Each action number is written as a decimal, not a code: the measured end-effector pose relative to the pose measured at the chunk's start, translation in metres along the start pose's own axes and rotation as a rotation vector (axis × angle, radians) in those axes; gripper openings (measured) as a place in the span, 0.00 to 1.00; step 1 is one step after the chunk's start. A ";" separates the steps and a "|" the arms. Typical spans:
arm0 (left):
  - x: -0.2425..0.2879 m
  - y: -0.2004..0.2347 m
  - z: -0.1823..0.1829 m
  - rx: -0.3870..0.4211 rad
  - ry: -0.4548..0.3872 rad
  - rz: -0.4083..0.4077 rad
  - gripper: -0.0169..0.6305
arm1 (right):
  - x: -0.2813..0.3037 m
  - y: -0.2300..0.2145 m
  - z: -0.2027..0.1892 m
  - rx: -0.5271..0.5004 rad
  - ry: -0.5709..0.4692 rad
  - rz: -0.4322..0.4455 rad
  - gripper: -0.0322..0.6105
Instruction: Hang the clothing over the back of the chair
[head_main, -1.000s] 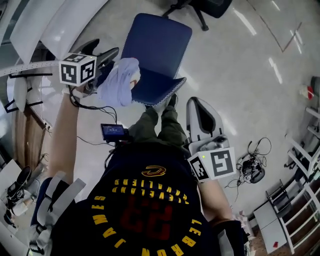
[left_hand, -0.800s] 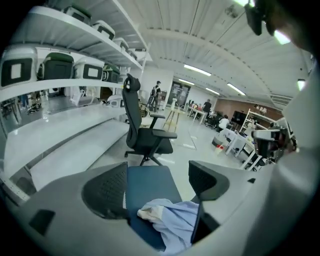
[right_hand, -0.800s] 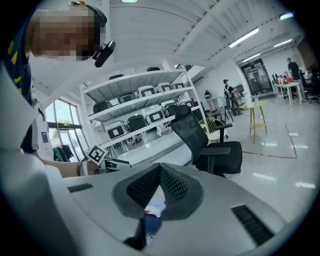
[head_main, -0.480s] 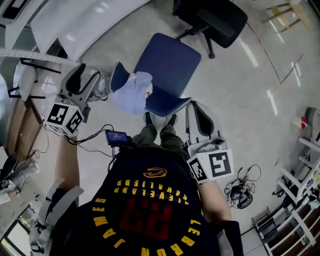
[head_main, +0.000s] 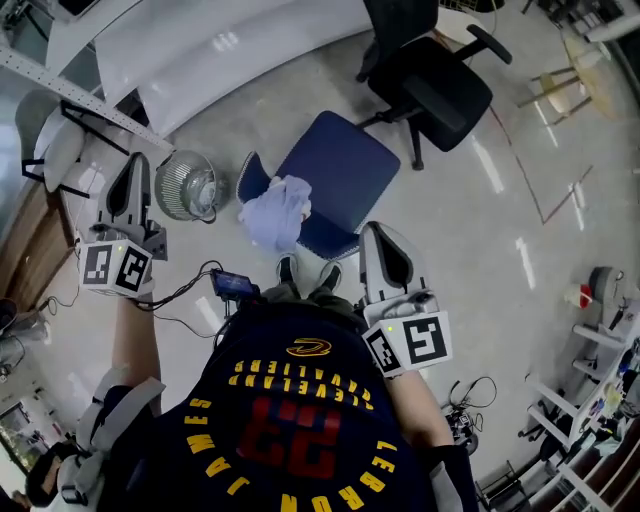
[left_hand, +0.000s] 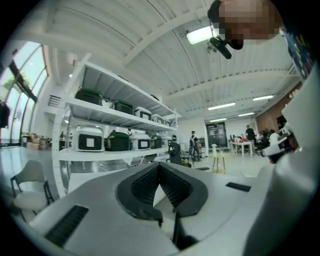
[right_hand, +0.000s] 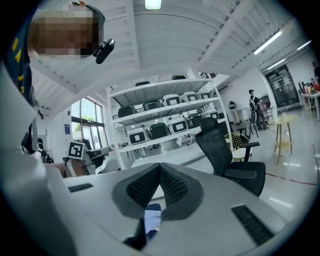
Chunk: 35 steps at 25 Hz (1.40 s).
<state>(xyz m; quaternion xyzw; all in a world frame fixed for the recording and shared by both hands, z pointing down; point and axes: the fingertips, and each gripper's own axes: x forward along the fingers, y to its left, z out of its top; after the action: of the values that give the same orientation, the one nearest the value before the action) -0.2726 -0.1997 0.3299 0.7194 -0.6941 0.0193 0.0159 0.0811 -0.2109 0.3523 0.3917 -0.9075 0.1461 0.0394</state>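
While hanging on the chair, clothing (head_main: 275, 212): sitting as a pale bunched heap over the top edge of the backrest (head_main: 340, 243), toward its left end, spilling down the near side; touching neither pair of tongs.
Chair (head_main: 345, 165): standing with its blue seat on the far side and the backrest on the near side, just beyond the person's feet (head_main: 305, 272); backrest edge running from far left to near right.
Left tongs (head_main: 132, 162): pressing pad against pad, gripping nothing; pointing out over the room, well apart from the clothing on its left, near a round wire-caged object (head_main: 188, 186) on the floor.
Right tongs (head_main: 377, 235): likewise pressing pad on pad, gripping nothing; hovering just beside the near right end of the backrest.
Deciding relation: clothing lying left of and slightly farther than the right tongs, and right of the left tongs; heap's long axis crossing the backrest edge from far to near; right tongs sitting nearer.
Task state, as a judgement: looking done, with the garment draped and released.
Next move, as a judgement: if tidying, reaching in from the right being shorter, opening first.
Risk: bunched off-centre heap possibly sliding off the left end.
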 end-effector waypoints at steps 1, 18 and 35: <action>-0.008 0.015 0.007 -0.028 -0.020 0.070 0.03 | -0.001 0.003 0.003 -0.004 -0.004 0.005 0.05; -0.063 0.165 0.055 -0.016 -0.173 0.549 0.03 | 0.016 0.036 0.019 -0.073 0.001 0.099 0.05; -0.100 0.093 0.104 -0.142 -0.244 0.320 0.03 | 0.021 0.041 0.025 -0.112 -0.012 0.117 0.05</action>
<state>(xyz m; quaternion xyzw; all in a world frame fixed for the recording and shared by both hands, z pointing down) -0.3682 -0.1080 0.2207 0.5941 -0.7959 -0.1146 -0.0209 0.0375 -0.2064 0.3228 0.3359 -0.9359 0.0947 0.0475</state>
